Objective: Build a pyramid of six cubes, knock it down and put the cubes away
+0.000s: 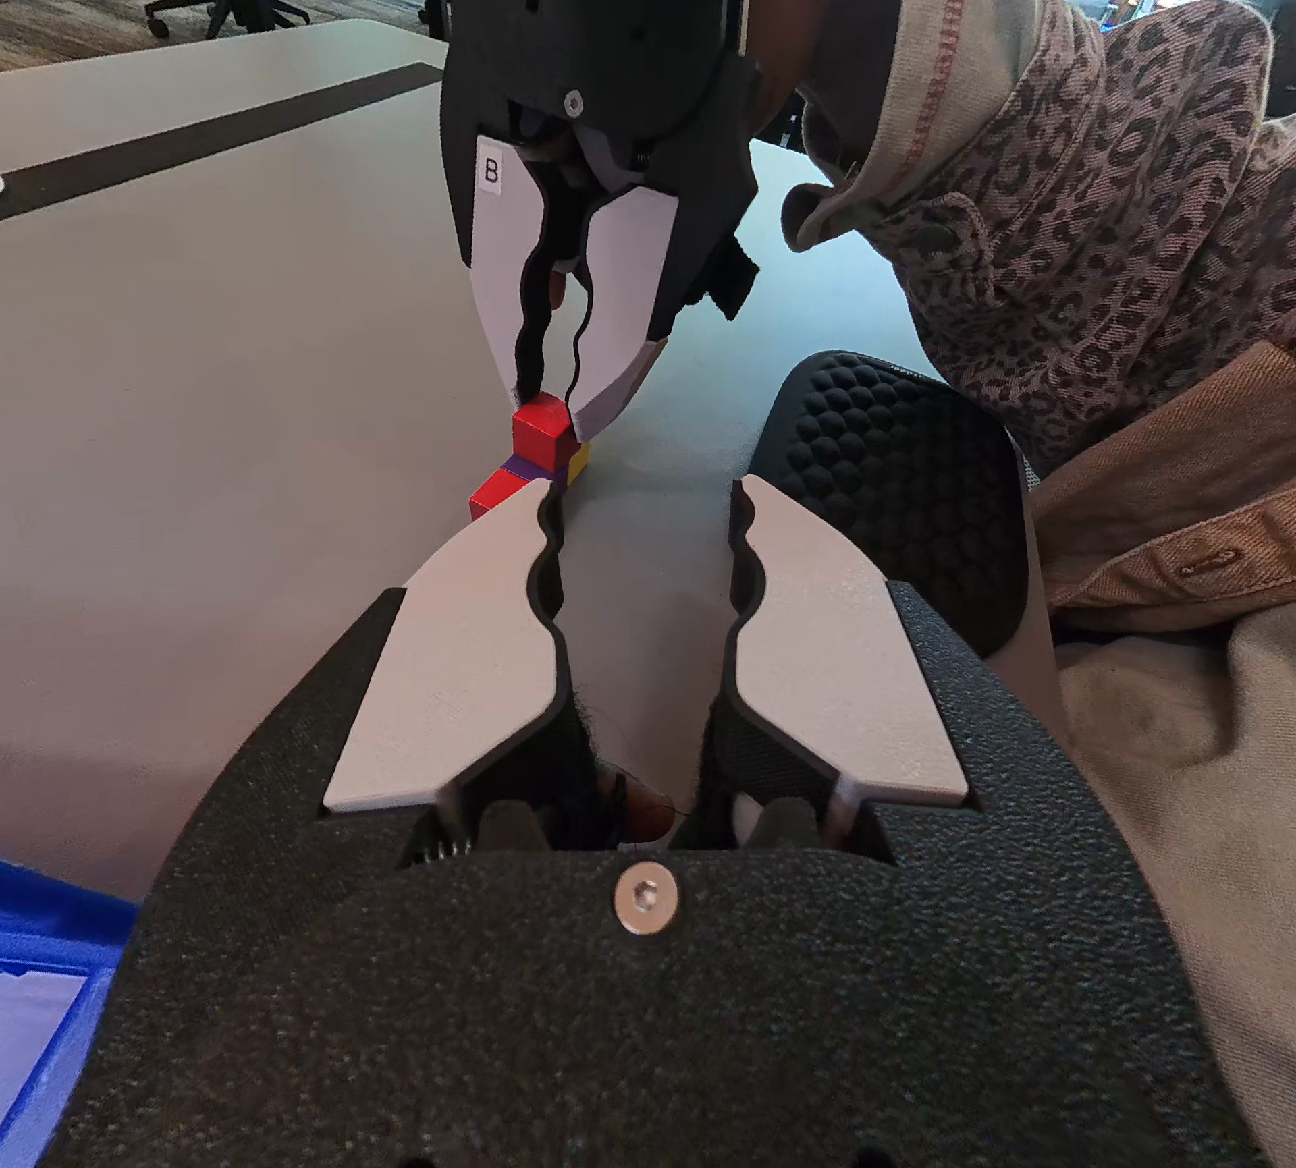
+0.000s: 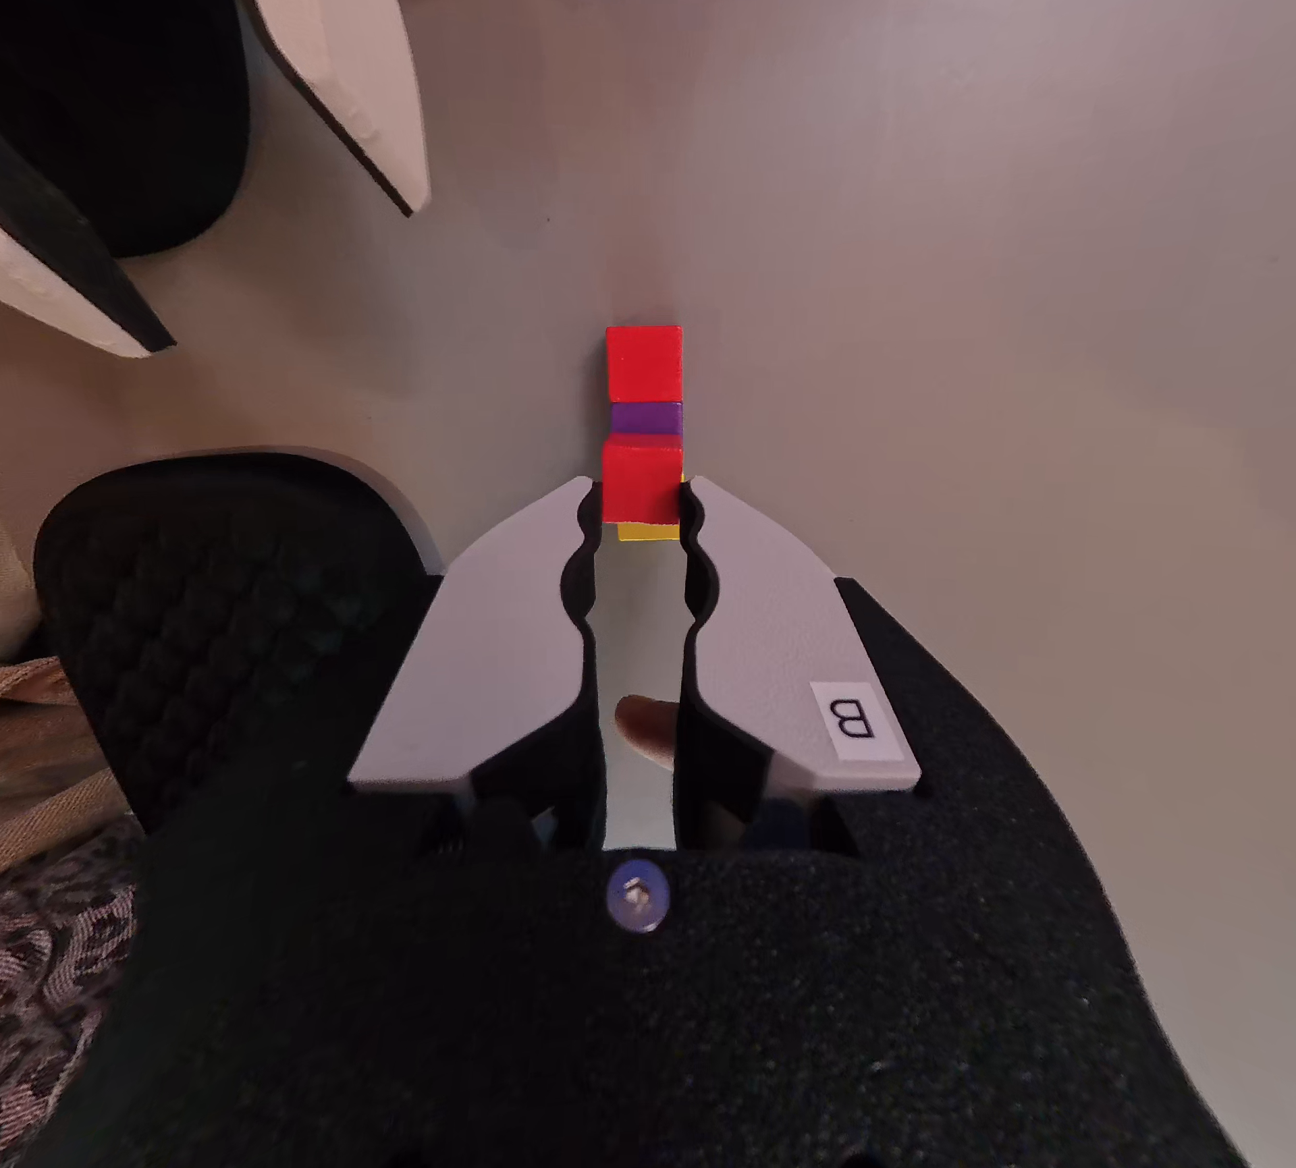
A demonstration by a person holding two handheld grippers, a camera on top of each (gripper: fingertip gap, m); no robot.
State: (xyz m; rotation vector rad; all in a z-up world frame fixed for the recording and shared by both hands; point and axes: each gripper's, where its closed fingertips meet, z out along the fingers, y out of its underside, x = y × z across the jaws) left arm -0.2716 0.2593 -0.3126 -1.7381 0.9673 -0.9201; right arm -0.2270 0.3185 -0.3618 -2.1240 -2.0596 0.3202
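Observation:
A row of three cubes lies on the grey table (image 1: 210, 363): a red cube (image 1: 494, 493), a purple cube (image 1: 534, 468) and a yellow cube (image 1: 579, 461). My right gripper (image 1: 550, 416) comes down from above, shut on a second red cube (image 1: 541, 433) held over the purple and yellow cubes; I cannot tell whether it rests on them. In the right wrist view the gripper (image 2: 642, 493) holds this red cube (image 2: 642, 479), with the far red cube (image 2: 644, 363), purple cube (image 2: 646, 418) and yellow cube (image 2: 649, 531) beneath. My left gripper (image 1: 645, 496) is open and empty, just beside the row.
A blue bin (image 1: 42, 994) sits at the near left corner. A black chair armrest (image 1: 898, 503) juts over the table edge on the right, also in the right wrist view (image 2: 210, 608). A person's patterned sleeve (image 1: 1087, 188) is above it. Office chairs stand beyond the table. The grippers' ends are close to 9 centimeters from one another.

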